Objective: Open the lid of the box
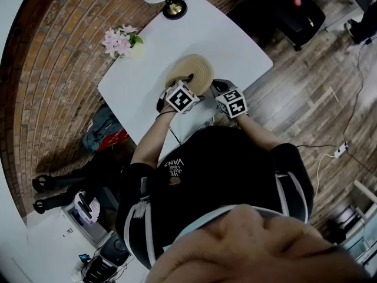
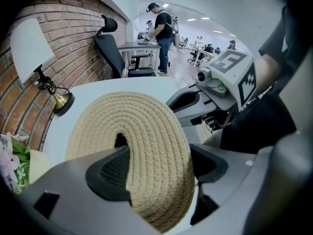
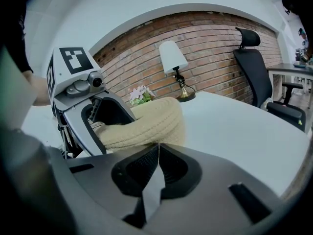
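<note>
rope lid [image 2: 146, 131] sat pinched in the left gripper [image 2: 159, 165], lower middle; right gripper [image 3: 157, 165] was closed, empty. a loose squeeze could drop it.

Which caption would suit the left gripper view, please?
Left hand-held gripper shut on the woven lid, a lamp behind on the table.

one lid [image 1: 193, 71], one lamp [image 1: 174, 7], one flower bunch [image 1: 119, 40], one table [image 1: 227, 43], one left gripper [image 2: 156, 166], one right gripper [image 3: 157, 156].

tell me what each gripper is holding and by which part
The left gripper clamps the lid by its near rim. The right gripper is shut on nothing.
</note>
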Motion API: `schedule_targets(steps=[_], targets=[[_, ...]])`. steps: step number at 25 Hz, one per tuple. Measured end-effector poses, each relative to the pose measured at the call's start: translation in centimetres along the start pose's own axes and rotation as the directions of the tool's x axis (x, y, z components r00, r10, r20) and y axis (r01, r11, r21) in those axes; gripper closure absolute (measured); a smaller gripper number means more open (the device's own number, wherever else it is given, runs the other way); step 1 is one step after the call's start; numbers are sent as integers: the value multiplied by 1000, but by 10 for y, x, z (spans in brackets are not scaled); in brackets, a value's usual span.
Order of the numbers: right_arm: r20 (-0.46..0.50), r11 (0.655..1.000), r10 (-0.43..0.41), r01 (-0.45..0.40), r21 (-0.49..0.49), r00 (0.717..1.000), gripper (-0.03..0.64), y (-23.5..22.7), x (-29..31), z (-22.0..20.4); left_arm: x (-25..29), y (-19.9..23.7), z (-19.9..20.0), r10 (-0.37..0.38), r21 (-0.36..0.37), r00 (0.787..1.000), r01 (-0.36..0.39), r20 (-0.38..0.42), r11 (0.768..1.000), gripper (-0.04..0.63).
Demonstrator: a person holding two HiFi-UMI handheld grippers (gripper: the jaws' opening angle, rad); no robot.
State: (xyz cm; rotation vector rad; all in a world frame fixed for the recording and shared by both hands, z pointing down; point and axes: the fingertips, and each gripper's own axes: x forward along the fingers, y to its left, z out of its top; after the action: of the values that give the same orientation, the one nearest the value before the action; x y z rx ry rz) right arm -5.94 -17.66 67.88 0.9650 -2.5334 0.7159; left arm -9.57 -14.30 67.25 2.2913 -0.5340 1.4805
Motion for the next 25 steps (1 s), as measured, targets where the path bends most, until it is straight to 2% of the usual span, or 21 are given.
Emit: schedule_targets(steps=[6,15,21,25], targets=[[-6,1000,-1,1,-4,1000,612,-1,5,-2,-2,-1,0,-8,-3,1000,8,19,1000,218],[-24,1000,-3,3,4,1000,612,-4,5,-5,-16,-3,17,5,-33,993,-1,115,999,219],[-30,1000,0,0,1,1000,612,-5,2,-1,-34,-1,29,41,-43,981,-33,191,999,219],[-25,1000,0,0,-4,1000,612,-6,-1,1,-43,3,35,82,-73,962,-65,260,995,219]])
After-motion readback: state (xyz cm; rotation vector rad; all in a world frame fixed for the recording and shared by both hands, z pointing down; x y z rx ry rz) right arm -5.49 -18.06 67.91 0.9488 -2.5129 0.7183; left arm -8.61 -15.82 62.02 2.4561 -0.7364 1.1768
